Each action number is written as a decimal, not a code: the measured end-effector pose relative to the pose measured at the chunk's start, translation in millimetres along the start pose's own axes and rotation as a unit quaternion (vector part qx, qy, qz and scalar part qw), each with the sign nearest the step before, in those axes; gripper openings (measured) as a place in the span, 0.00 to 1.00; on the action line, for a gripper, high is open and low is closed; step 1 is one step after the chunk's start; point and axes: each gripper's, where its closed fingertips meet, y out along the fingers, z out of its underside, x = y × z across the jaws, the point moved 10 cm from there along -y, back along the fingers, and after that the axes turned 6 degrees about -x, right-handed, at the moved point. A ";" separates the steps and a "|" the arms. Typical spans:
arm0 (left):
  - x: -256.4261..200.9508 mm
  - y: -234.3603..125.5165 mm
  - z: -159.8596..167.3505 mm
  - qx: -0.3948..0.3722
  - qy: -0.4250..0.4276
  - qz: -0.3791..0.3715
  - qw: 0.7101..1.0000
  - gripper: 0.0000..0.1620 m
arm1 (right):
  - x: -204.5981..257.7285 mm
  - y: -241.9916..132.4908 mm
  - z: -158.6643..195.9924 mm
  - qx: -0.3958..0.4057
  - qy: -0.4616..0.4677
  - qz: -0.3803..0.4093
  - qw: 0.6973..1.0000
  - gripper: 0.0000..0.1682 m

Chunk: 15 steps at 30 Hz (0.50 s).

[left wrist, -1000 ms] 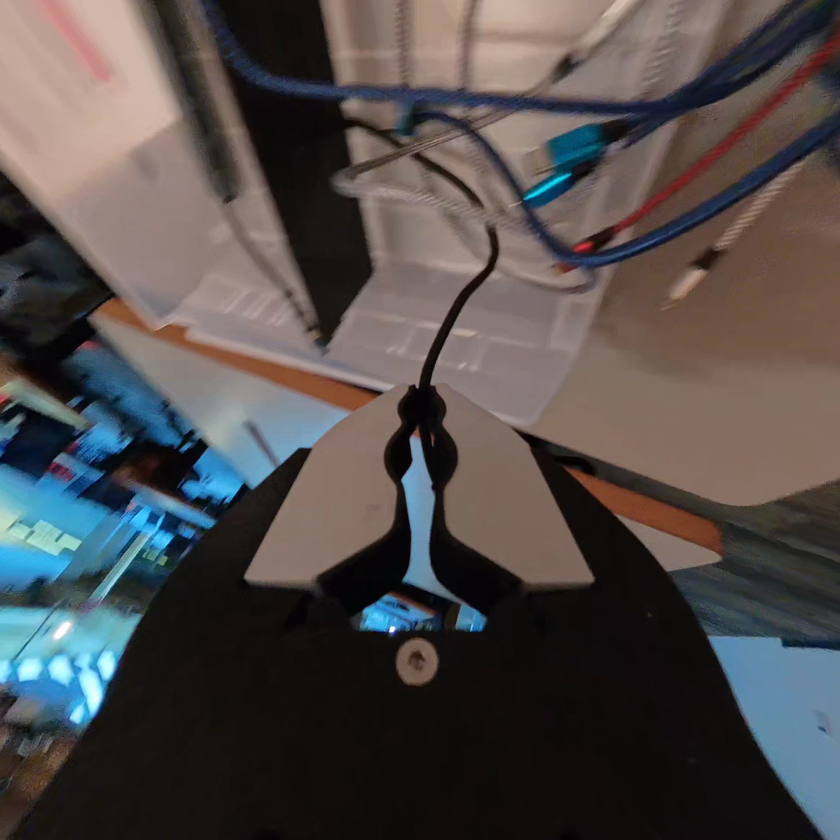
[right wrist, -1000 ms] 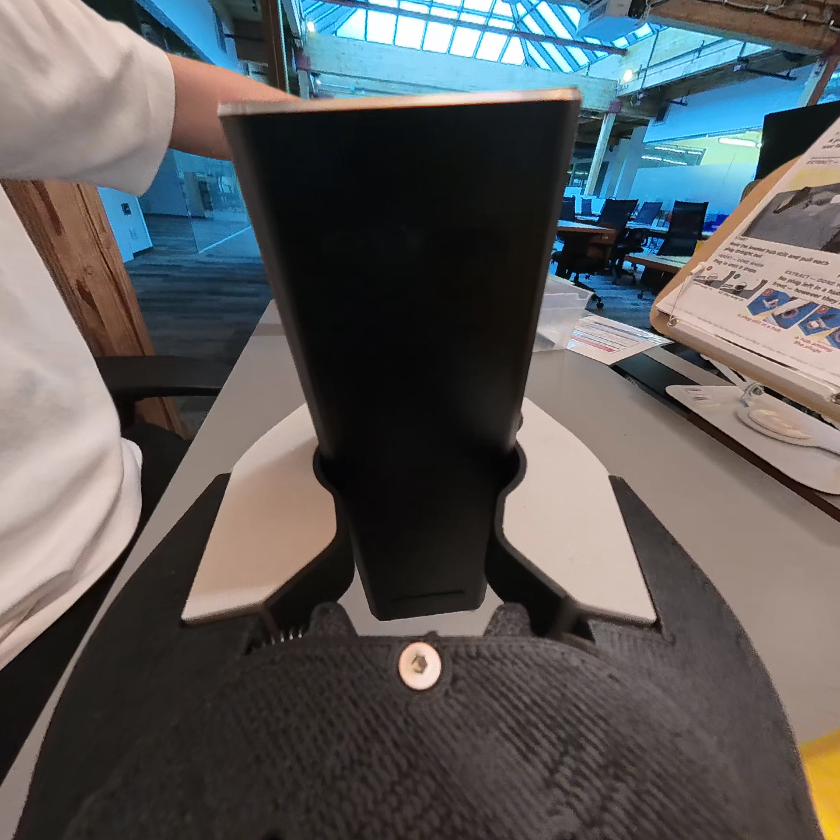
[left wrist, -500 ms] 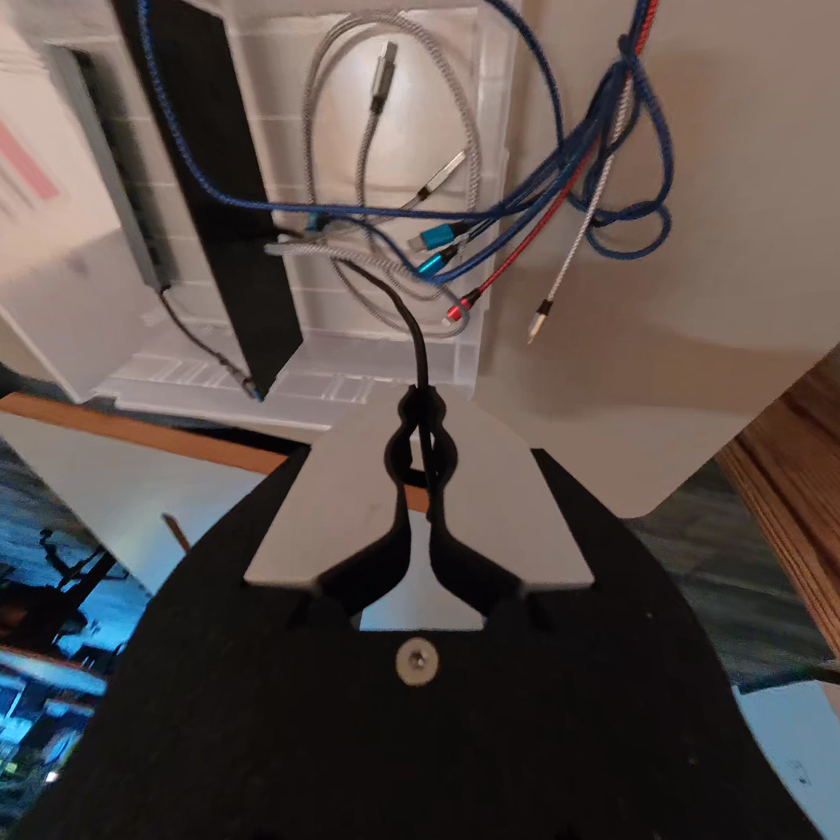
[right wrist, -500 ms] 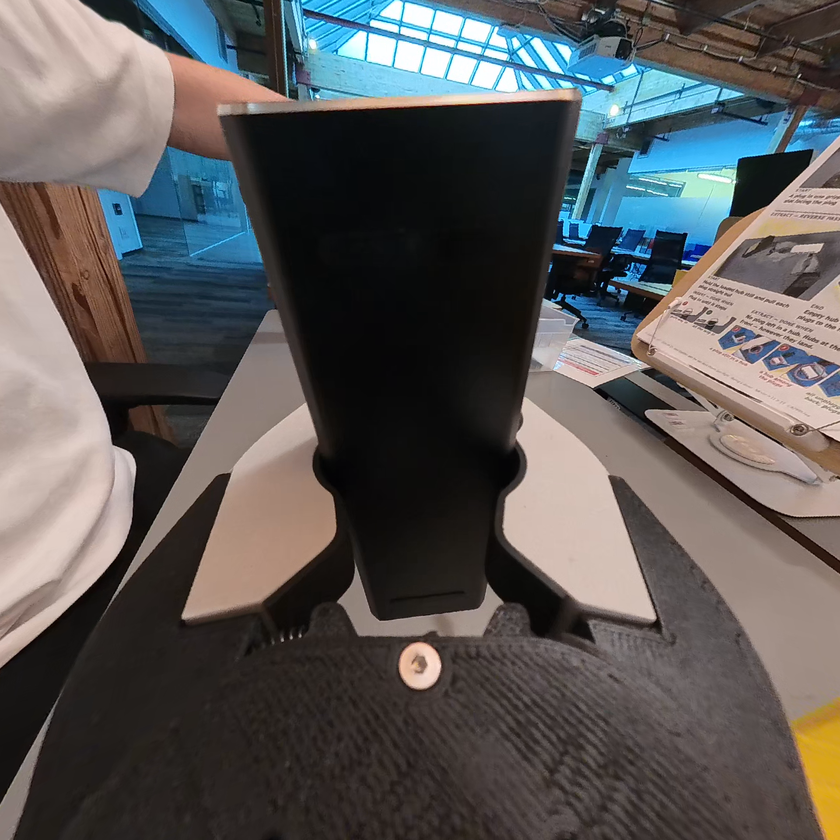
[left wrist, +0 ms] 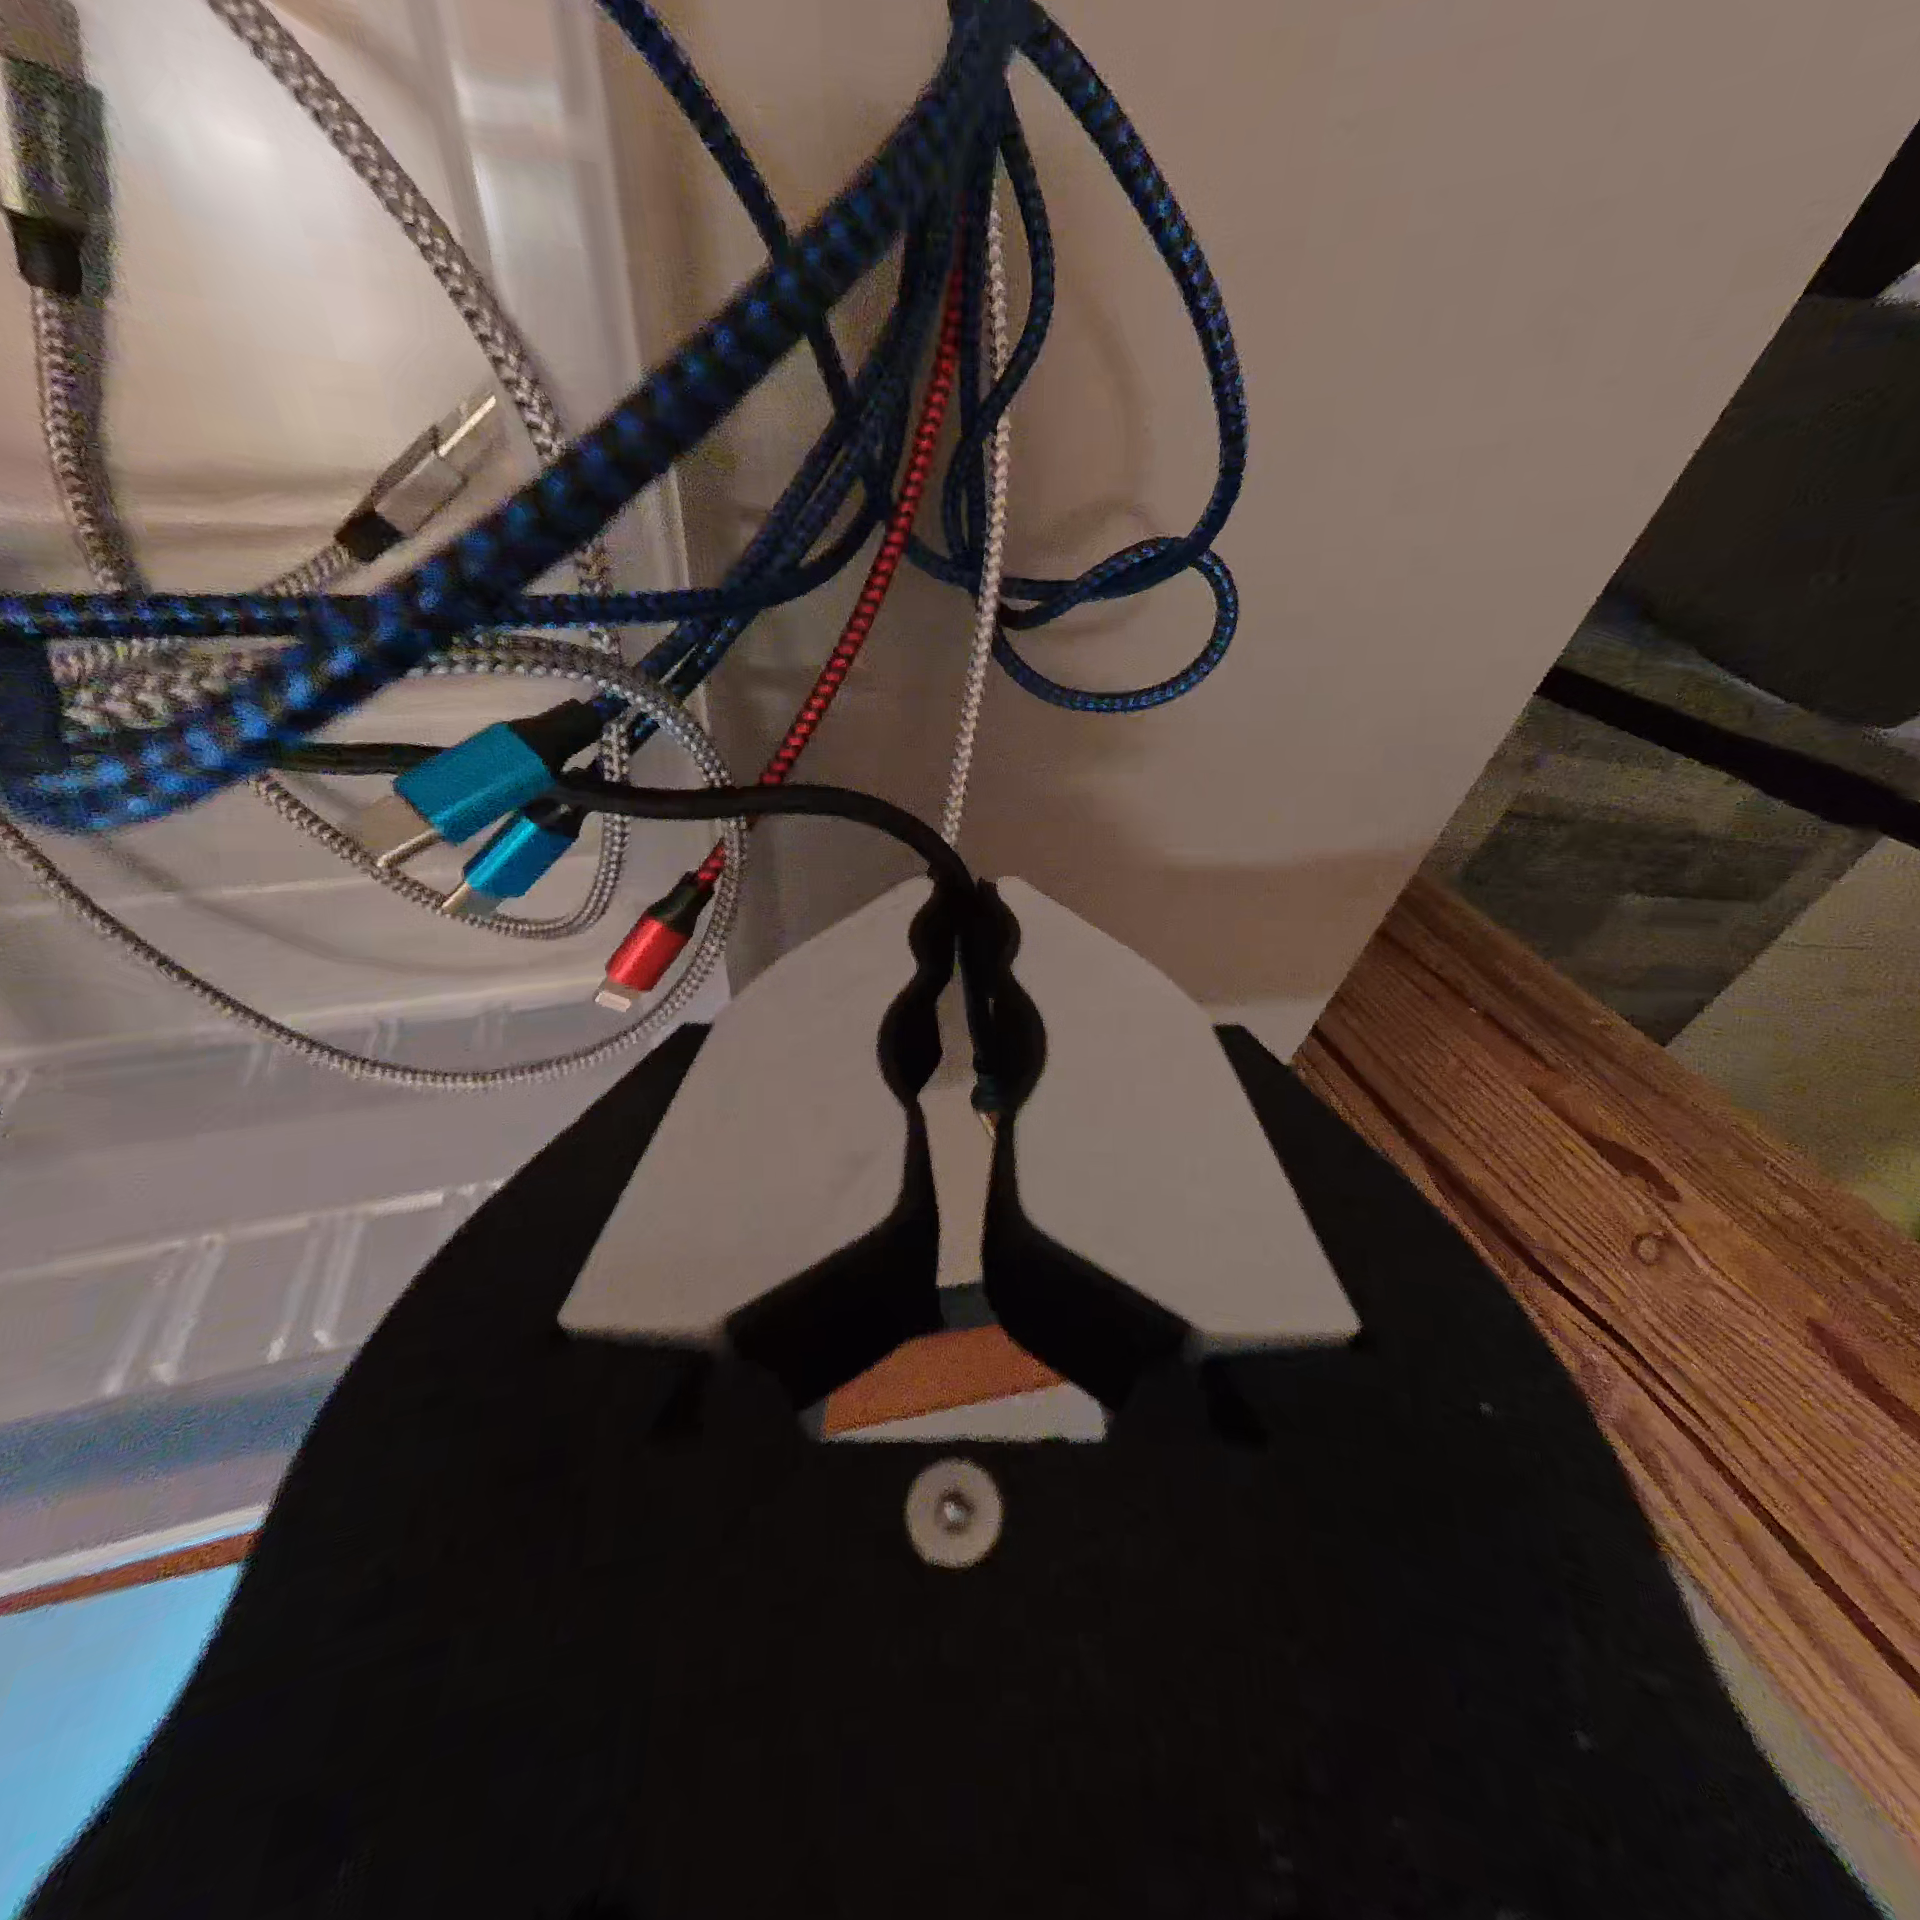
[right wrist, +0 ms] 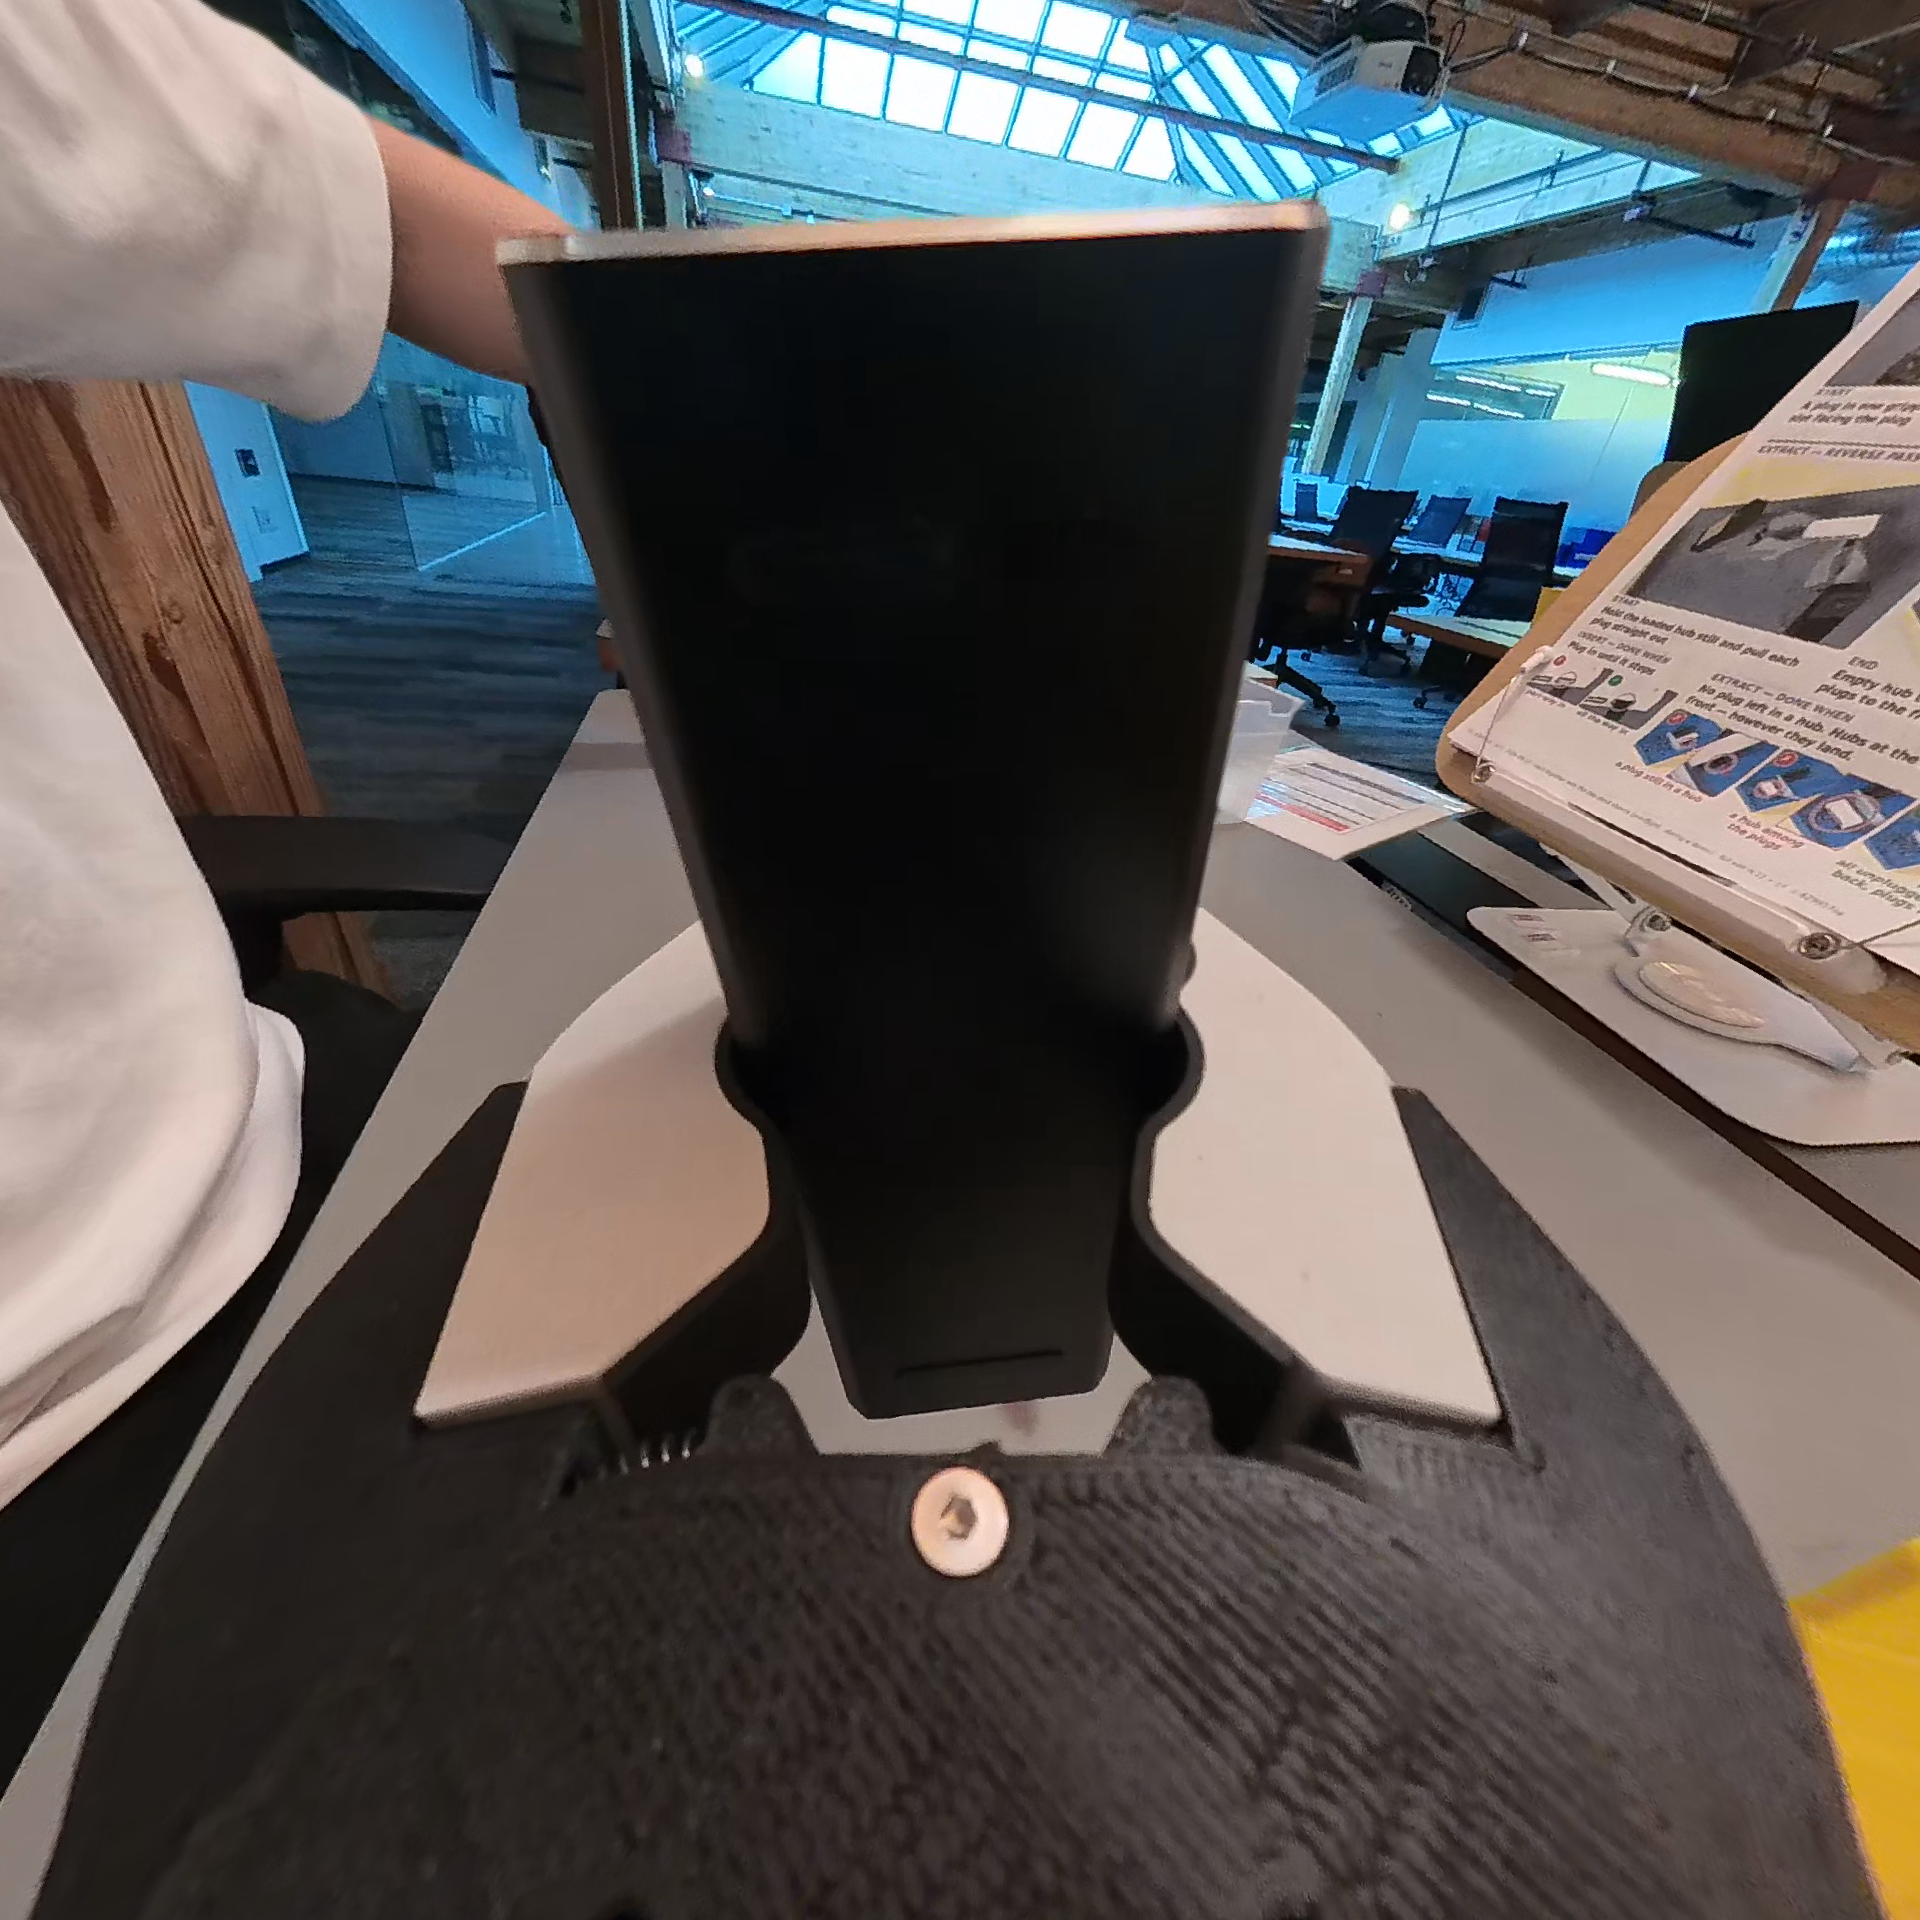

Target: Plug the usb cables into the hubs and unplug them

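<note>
The left tongs (left wrist: 961, 1003) are pinched shut on a thin black cable (left wrist: 790, 800), which rises out of their tips and bends away to the left toward a tangle of other leads; its plug end seems to sit down between the tongs, mostly hidden. Just ahead and to the left of them lie 2 turquoise plugs (left wrist: 478, 779) and a red plug (left wrist: 649, 940), with blue braided cables (left wrist: 1122, 416), a red braided cable (left wrist: 914, 468) and silver braided cables (left wrist: 436, 260) looping above, partly over a clear plastic bin (left wrist: 312, 1091) and partly on the pale desk (left wrist: 1455, 312). The right tongs (right wrist: 956, 1049) are clamped on a tall black hub (right wrist: 935, 623), held upright above the grey desk (right wrist: 1558, 1091), with a clipboard of instruction sheets (right wrist: 1704, 727) off to their right and a white sleeve (right wrist: 177, 177) to their left. The hub's ports cannot be seen from here. The main risk is judged to be the tangle: drawing the black cable away could drag neighbouring leads along or snag it under the blue braids. The grip is also on thin cord, so the plug may swivel or slip back, leaving it misaligned with a port and prone to jam or bend when pushed
</note>
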 end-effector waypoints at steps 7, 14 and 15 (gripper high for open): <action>-9.7 2.7 3.4 -0.076 -0.013 -0.032 0.997 0.06 | -4.0 -4.7 6.3 0.004 0.010 0.009 1.000 0.43; -2.0 -68.8 26.0 -0.202 -0.132 -0.038 0.970 0.15 | -6.4 -6.0 10.6 0.007 0.017 0.012 1.000 0.43; 1.1 -80.7 26.6 -0.249 -0.142 -0.034 0.957 0.15 | -6.6 -6.2 11.0 0.009 0.018 0.013 1.000 0.43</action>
